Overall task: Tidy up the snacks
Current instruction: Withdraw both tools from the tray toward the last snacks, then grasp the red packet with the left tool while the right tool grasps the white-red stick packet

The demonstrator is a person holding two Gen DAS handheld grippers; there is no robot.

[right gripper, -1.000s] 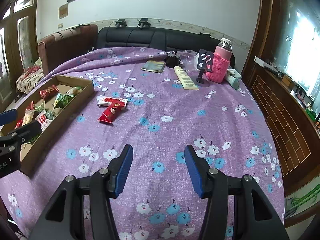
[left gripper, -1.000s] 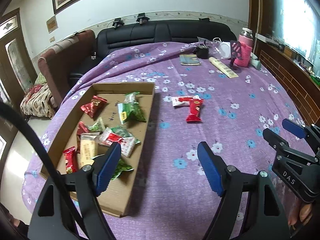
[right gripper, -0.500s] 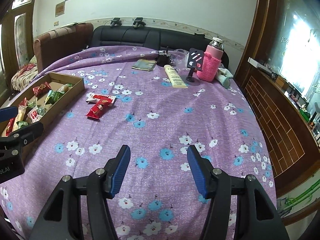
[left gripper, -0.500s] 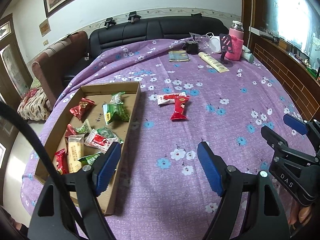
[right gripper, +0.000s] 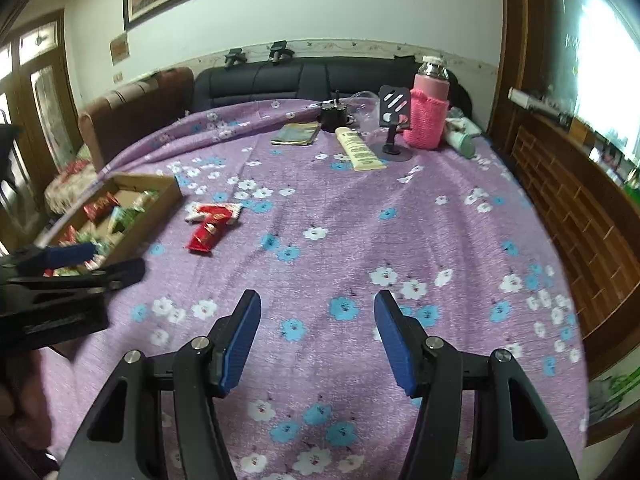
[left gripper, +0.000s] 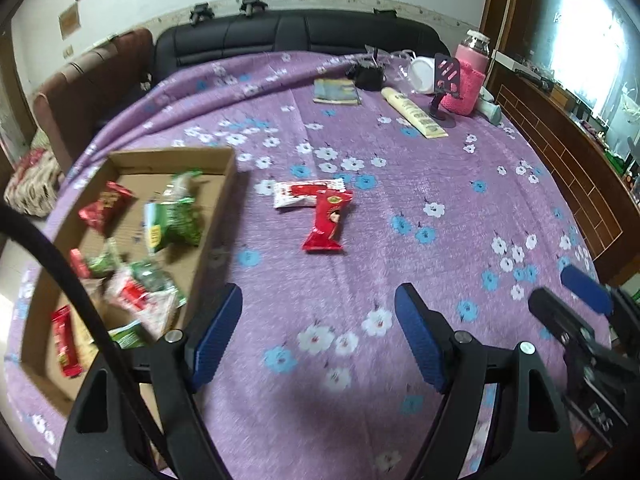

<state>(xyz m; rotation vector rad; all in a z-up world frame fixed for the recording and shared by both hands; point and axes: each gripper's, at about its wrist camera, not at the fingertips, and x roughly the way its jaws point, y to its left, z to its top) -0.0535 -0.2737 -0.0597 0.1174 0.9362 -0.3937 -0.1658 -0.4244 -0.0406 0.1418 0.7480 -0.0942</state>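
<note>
No text reads clearly in either view; blur and fisheye smear everything. Left wrist view: pale raised lettering on the body of the right claw (left gripper: 586, 312), at approx 4 o'clock near the frame edge, too blurred to make out. Red snack packet (left gripper: 327, 221), at approx 12 o'clock from the left claw (left gripper: 318, 332), carries a green-yellow label and a printed picture, illegible. Cream tube (right gripper: 359, 149), right wrist view, approx 12 o'clock: dark print, unreadable.

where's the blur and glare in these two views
Left wrist view: the box and its snacks smear with motion blur, the red pack stays fairly sharp, the window blows out white. Right wrist view: the left gripper at the frame's left edge is blurred, the window glares, and fisheye bends the table edge.
</note>
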